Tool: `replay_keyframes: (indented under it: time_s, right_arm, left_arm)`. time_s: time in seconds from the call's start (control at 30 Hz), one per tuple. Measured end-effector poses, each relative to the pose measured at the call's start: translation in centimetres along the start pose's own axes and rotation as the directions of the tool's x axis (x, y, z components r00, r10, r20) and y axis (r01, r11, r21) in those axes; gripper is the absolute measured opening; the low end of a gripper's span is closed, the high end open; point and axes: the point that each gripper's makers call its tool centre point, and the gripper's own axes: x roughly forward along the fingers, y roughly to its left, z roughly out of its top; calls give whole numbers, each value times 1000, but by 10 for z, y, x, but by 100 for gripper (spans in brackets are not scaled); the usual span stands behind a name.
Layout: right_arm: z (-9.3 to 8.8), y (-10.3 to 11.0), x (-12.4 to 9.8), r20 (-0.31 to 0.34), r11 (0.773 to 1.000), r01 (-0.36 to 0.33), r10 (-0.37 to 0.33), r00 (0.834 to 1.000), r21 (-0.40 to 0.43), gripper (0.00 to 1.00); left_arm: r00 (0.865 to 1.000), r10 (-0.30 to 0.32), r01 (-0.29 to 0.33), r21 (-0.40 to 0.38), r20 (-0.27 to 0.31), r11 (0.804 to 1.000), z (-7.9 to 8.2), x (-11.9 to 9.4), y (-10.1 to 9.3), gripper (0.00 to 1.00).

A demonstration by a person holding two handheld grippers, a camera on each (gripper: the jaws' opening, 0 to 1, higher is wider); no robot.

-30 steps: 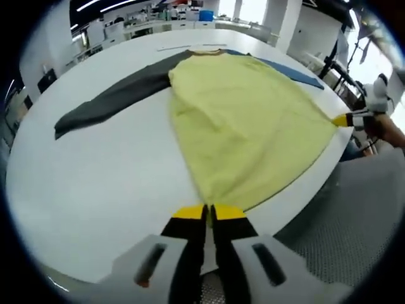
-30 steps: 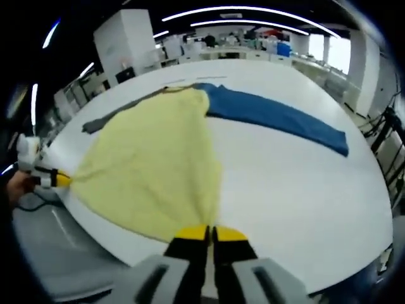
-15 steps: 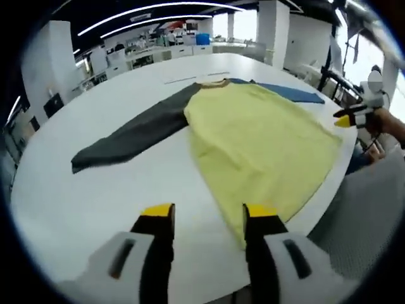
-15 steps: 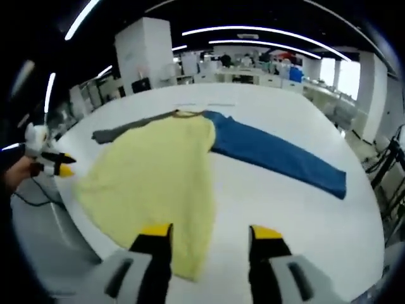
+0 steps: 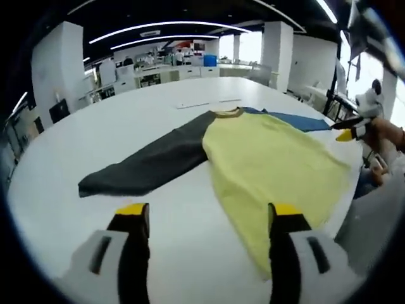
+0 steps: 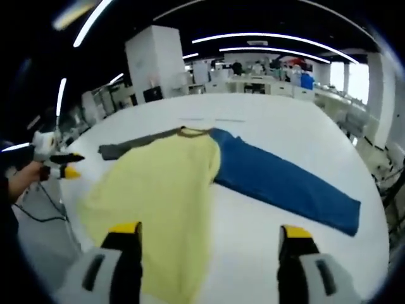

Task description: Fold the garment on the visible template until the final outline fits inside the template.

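White round table [image 5: 76, 164] carries the whole work and extends well ahead of both grippers; no template outline can be made out on it in either view, apart from a thin pale strip [image 5: 201, 103] lying beyond the collar, which may or may not belong to one. Garment: a long-sleeved shirt, yellow body [image 5: 266, 171], spread flat and unfolded, hem at the near table edge, collar [image 6: 190, 132] pointing away. In the left gripper view the hem corner lies just inside the right-hand jaw and the dark grey sleeve [image 5: 152, 163] runs out to the left ahead of the jaws. In the right gripper view the blue sleeve [image 6: 285, 183] runs out ahead and to the right, the yellow body sitting ahead of the left-hand jaw. Judgement: spread flat so that both sleeves can be folded in first. Left gripper [image 5: 209, 218]: jaws wide apart, nothing between them, held above the cloth. Right gripper [image 6: 209, 237]: likewise apart and empty. Judgement: no fold made; next grasp probably at hem or a sleeve. Behind the table: benches, white columns, ceiling light strips. Nothing lies on the cloth or obstructs either sleeve. Hem near the table edge could slip off.
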Motion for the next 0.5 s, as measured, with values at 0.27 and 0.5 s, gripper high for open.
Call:
replay_keyframes:
  time_s: [0.27, 0.5]
  right_arm:
    - [21, -18, 23, -1, 999, -24, 24, 1000, -21, 85]
    - [31, -26, 42, 6, 997, -45, 45, 999, -66, 70]
  left_arm:
    - [1000, 5, -4, -16, 29, 1000, 16, 18, 18, 74]
    - [999, 15, -14, -17, 29, 1000, 22, 35, 32, 63]
